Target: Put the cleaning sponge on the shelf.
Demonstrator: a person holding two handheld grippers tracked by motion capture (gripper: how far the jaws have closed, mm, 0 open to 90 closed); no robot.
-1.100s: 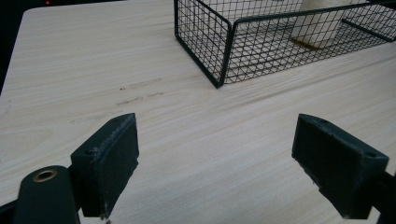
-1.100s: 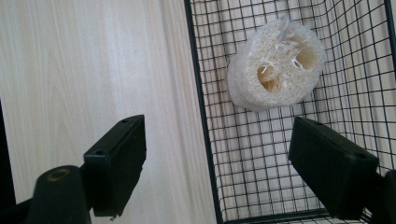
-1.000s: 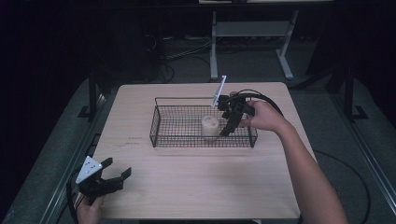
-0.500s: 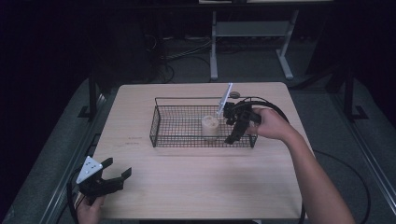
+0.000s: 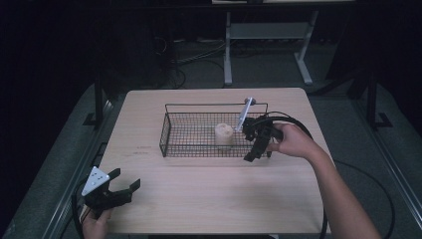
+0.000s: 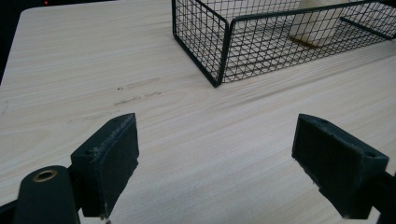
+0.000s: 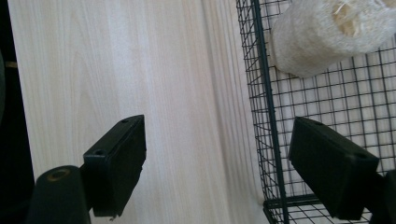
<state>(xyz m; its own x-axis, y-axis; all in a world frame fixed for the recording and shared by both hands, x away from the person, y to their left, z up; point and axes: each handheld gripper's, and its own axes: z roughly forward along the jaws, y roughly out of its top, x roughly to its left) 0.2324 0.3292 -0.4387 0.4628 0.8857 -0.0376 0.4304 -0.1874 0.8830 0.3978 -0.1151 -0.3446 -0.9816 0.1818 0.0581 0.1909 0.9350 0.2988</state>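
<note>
The right gripper (image 5: 255, 144), jaws spread and empty, straddles the near-right corner of the black wire basket (image 5: 171, 135). The cream fibrous cylinder (image 5: 224, 135) stands inside, partly cropped in both gripper views. The left gripper (image 5: 117, 191) rests released.

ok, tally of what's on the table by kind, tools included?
Wire basket: 1
Cream loofah-like cylinder, inside the basket: 1
Tools, left tool and right tool, both open: 2
Total: 4
</note>
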